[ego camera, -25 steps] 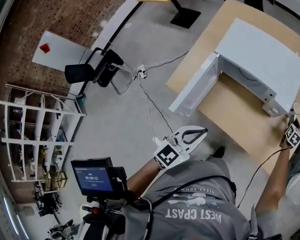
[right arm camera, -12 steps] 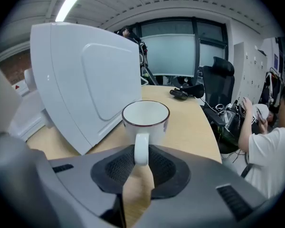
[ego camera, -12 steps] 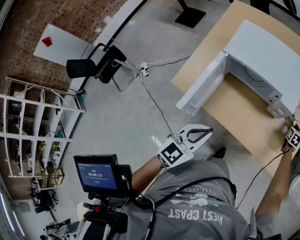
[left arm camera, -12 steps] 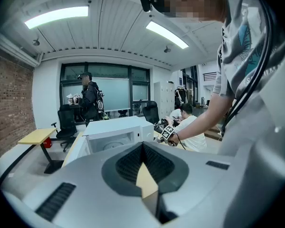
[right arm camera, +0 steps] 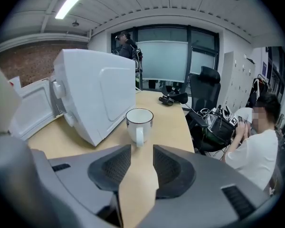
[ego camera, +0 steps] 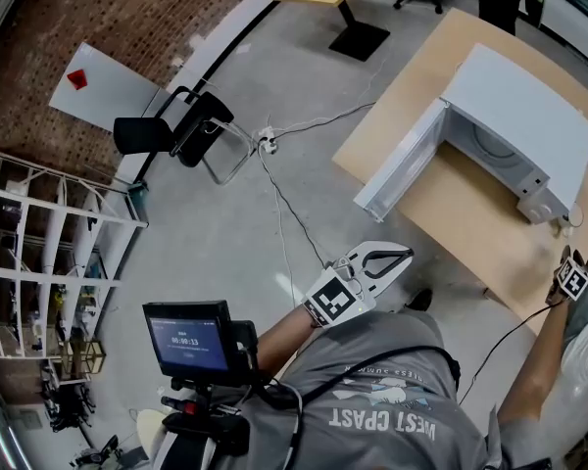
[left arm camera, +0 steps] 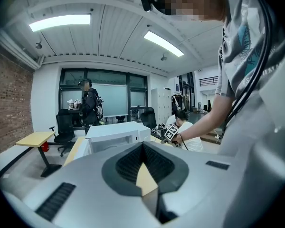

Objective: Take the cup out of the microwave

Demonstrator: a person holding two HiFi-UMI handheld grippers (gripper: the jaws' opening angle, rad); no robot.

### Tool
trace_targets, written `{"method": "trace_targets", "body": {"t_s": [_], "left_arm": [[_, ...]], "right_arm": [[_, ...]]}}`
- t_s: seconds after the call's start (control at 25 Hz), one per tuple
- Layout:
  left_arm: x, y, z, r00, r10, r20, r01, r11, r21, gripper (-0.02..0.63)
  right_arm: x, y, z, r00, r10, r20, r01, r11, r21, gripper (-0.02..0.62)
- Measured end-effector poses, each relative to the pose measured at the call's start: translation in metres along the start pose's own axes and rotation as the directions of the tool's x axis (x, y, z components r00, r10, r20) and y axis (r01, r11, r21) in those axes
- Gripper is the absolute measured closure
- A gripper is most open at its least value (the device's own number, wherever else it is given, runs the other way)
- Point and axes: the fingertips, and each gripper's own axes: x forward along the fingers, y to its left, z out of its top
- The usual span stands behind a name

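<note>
A white cup [right arm camera: 139, 122] with a dark rim stands upright on the wooden table [right arm camera: 171, 127], just right of the white microwave [right arm camera: 97, 91], handle toward me. My right gripper [right arm camera: 142, 148] is open a short way back from the cup. Its jaws have just been opening and nothing is between them. In the head view the right gripper [ego camera: 568, 260] hovers at the table's near edge. The microwave [ego camera: 514, 116] has its door [ego camera: 397, 169] swung open. My left gripper [ego camera: 408, 255] hangs off the table over the floor, shut and empty, with its pads meeting in the left gripper view [left arm camera: 143, 145].
A black object [right arm camera: 173, 99] lies farther back on the table. An office chair [right arm camera: 206, 87] and a seated person [right arm camera: 256, 141] are to the right. On the floor are a folding chair [ego camera: 176, 135], a cable [ego camera: 289, 213] and a shelf rack [ego camera: 49, 253].
My right gripper has let go of the cup and drawn back toward the table's near edge. The left gripper has drifted slightly and is still shut.
</note>
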Motion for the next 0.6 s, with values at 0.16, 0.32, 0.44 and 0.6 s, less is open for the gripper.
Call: {"method": "trace_targets", "body": {"t_s": [0.16,0.32,0.44,0.6], "left_arm": [[-0.038,-0.005,0.000,0.998,-0.045,0.043,0.045,0.999,0.013,0.563],[-0.083,-0.005,-0.007,0.993,-0.085,0.086,0.083,0.996,0.032,0.563],[-0.121,0.006,-0.021,0.987,-0.101,0.129,0.096,0.994,0.046,0.563],[-0.179,0.017,-0.052,0.981,-0.114,0.154,0.106,0.993,0.056,0.562]], "right_arm": [[-0.064,0.028,0.010,0.998,-0.003,0.063,0.004,1.000,-0.020,0.468],[-0.144,0.076,0.036,0.981,-0.024,0.194,0.034,0.998,-0.051,0.468],[-0.205,0.134,0.056,0.951,-0.021,0.309,0.045,0.996,-0.071,0.469],[-0.282,0.242,0.065,0.897,0.058,0.438,-0.008,0.993,-0.115,0.469]]}}
